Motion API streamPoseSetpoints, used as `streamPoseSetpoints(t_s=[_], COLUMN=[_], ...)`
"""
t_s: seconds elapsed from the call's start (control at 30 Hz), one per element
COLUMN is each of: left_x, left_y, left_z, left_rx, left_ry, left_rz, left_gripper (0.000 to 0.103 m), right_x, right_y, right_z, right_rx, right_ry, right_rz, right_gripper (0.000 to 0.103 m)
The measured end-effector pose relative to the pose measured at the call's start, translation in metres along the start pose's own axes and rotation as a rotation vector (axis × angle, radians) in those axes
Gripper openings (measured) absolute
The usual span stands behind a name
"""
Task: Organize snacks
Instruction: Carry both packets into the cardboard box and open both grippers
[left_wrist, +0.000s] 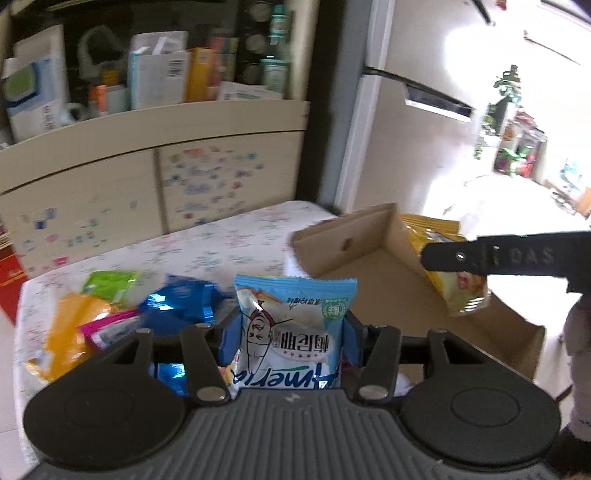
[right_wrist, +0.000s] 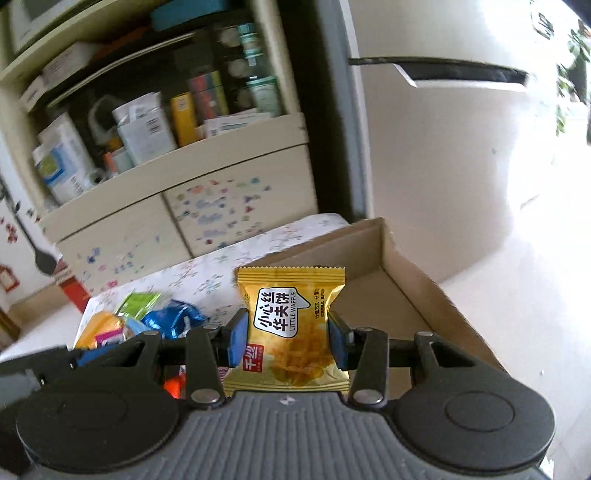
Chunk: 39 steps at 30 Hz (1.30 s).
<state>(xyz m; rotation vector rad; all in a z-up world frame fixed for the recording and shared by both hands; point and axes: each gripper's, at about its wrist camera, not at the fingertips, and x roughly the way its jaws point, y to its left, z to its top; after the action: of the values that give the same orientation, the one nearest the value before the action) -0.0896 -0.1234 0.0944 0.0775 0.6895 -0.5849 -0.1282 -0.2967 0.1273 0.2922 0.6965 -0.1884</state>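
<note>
My left gripper is shut on a light-blue and white snack packet, held upright above the table. My right gripper is shut on a yellow Little Waffle packet, held up beside the open cardboard box. In the left wrist view the right gripper shows from the side over the box, with the yellow packet hanging from it. A pile of loose snacks lies on the table at the left: a shiny blue packet, an orange one, a green one and a pink one.
The floral tablecloth covers a small table. A cream cabinet with stickered doors and a cluttered shelf stands behind it. A white refrigerator stands to the right of the box. The floor at the far right is brightly lit.
</note>
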Motion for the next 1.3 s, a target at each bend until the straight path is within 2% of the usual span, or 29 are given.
streamPoseSetpoints(t_s=[0.33,0.5,0.53,0.57,0.63,0.83,1.0,1.3], left_x=[0.028,0.039,0.042,0.044,0.045,0.036,0.029,0.006], left_y=[-0.042,-0.062,-0.066,-0.068,-0.072,-0.064,-0.050,-0.002], left_z=[0.003,0.005,0.003,0.003,0.000,0.003,0.007,0.007], left_rx=[-0.006,0.001,0.005,0.009,0.006,-0.024,-0.060,-0.119], left_ry=[0.024,0.009,0.004,0.005,0.005,-0.010,0.010,0.038], left_rz=[-0.183,-0.247,-0.250,-0.249,-0.240,-0.232,-0.192,-0.059], left_gripper=[0.053,0.053,0.058,0.068,0.081,0.093,0.097,0.097], right_x=[-0.005,-0.004,-0.004,-0.003,-0.001,0.001,0.003,0.011], right_y=[-0.036,-0.047,-0.048,-0.050,-0.052,-0.053,-0.048,-0.024], right_z=[0.002,0.003,0.003,0.003,0.003,0.003,0.002,0.002], right_rx=[0.140,0.177,0.183,0.185,0.196,0.213,0.205,0.154], right_ry=[0.003,0.000,0.001,0.003,0.008,0.015,0.018,0.030], right_rz=[-0.071,-0.114,-0.120,-0.126,-0.132,-0.107,-0.067,0.049], right_gripper=[0.051,0.051,0.051,0.052,0.054,0.059,0.062,0.066])
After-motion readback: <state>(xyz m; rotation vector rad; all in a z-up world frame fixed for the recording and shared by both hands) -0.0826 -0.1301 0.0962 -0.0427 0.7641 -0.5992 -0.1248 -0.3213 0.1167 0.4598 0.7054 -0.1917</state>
